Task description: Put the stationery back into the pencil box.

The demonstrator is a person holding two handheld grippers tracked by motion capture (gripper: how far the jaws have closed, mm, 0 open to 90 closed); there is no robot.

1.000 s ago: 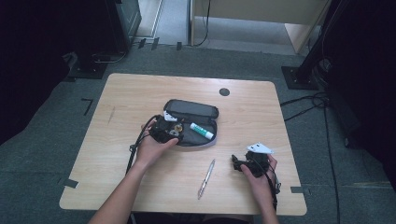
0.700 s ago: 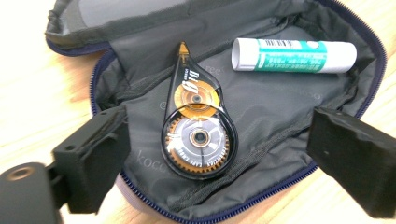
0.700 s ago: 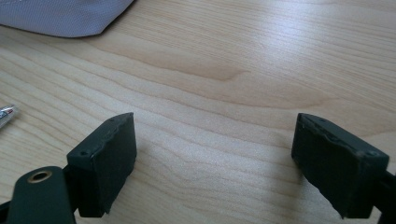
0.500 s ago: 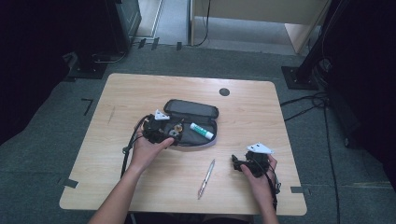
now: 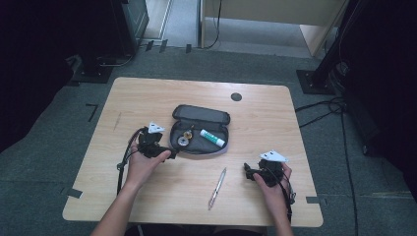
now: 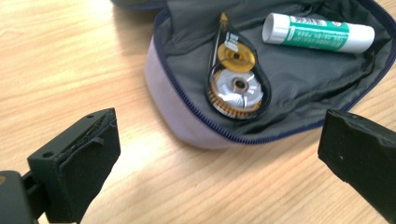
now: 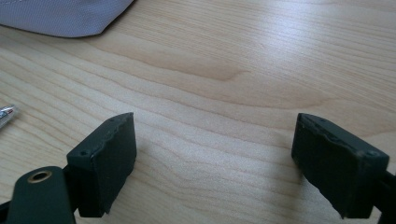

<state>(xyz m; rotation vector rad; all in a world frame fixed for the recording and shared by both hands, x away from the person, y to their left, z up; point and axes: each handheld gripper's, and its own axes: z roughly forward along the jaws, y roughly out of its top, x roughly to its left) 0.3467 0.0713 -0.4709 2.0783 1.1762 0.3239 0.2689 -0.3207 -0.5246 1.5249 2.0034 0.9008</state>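
With the left gripper [image 5: 169, 153] spread empty beside the case [image 5: 222, 146], I keep the right gripper [image 5: 248, 173], spread too, low toward the pen [image 5: 217, 189] at its nine o'clock.

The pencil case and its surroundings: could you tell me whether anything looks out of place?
Only the pen stands out: it lies loose on the table, apart from the open pencil case, which holds the correction tape and glue stick.

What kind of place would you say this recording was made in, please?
Probably a lab or office set up for recording. A plain wooden table stands on grey carpet with tape marks, dark equipment stands and cables ring it, and an open pencil case lies on top.
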